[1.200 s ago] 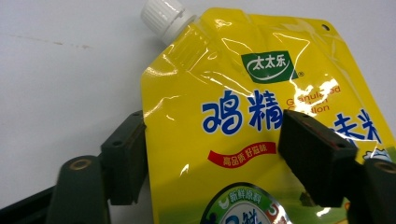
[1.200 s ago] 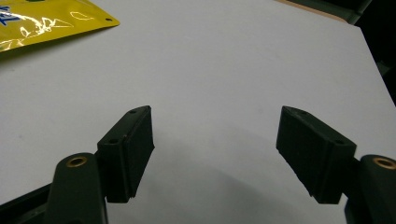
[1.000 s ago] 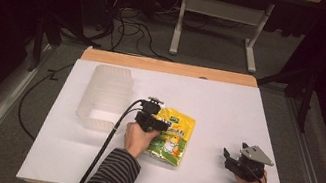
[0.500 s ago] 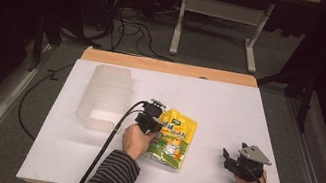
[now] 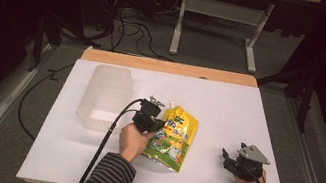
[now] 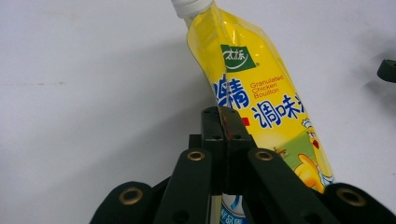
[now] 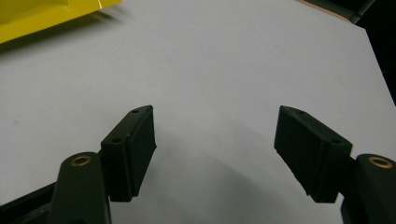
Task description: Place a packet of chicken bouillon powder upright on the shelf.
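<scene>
A yellow spouted pouch of chicken bouillon (image 5: pixel 174 136) with a white cap (image 5: pixel 171 105) is at the middle of the white table. My left gripper (image 5: pixel 154 123) is shut on the pouch's left edge. In the left gripper view the two jaws meet on the yellow film (image 6: pixel 261 88) at the tips (image 6: pixel 222 114), and the pouch hangs tilted over its shadow on the table. My right gripper (image 5: pixel 229 160) rests low at the front right, apart from the pouch. Its jaws (image 7: pixel 215 121) stand wide open over bare table, with a yellow corner of the pouch (image 7: pixel 42 14) far off.
A clear plastic tub (image 5: pixel 104 96) stands left of the pouch, near the left hand. The white sheet (image 5: pixel 248 111) covers the table, with a wooden edge (image 5: pixel 170 67) at the back. Cables and a desk frame lie on the floor beyond.
The left gripper has risen a little with the pouch's left edge, so the pouch now tilts off the table. The right gripper has stayed in place.
</scene>
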A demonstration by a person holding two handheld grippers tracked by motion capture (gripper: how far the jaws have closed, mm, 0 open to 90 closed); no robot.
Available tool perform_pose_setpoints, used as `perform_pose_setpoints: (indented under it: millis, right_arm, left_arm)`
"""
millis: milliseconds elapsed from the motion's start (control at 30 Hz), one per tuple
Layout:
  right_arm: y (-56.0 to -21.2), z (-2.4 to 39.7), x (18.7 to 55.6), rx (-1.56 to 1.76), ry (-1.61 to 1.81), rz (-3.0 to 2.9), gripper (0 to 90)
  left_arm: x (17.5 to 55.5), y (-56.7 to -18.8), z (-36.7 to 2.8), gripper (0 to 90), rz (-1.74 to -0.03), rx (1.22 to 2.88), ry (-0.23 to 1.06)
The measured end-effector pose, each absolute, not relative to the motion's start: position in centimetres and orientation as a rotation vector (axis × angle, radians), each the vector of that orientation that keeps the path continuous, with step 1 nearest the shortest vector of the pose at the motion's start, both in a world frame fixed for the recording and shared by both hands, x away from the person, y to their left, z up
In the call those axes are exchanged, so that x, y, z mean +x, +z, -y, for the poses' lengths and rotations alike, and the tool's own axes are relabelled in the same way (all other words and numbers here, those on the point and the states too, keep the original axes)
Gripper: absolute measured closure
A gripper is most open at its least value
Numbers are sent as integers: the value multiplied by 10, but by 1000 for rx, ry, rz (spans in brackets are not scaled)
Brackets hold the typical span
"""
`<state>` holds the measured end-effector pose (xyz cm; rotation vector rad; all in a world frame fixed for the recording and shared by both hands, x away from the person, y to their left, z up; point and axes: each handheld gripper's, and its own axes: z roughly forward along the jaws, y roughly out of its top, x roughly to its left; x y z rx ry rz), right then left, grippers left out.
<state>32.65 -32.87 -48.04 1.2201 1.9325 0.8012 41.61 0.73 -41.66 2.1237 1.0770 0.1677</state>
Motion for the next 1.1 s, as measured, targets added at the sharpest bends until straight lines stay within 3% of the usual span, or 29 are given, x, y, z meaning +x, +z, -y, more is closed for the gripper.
perform_pose_setpoints:
  millis: [400, 733, 1100]
  right_arm:
    - [-481, 327, 326, 1208, 788, -1941, 299]
    - [-481, 327, 327, 1214, 790, -1932, 292]
    - [-481, 325, 327, 1202, 759, -1937, 292]
  left_arm:
    - [406, -397, -15, 900, -982, 2032, 110]
    - [391, -362, -17, 900, -843, 1998, 180]
    - [389, -347, -31, 900, -802, 1983, 215]
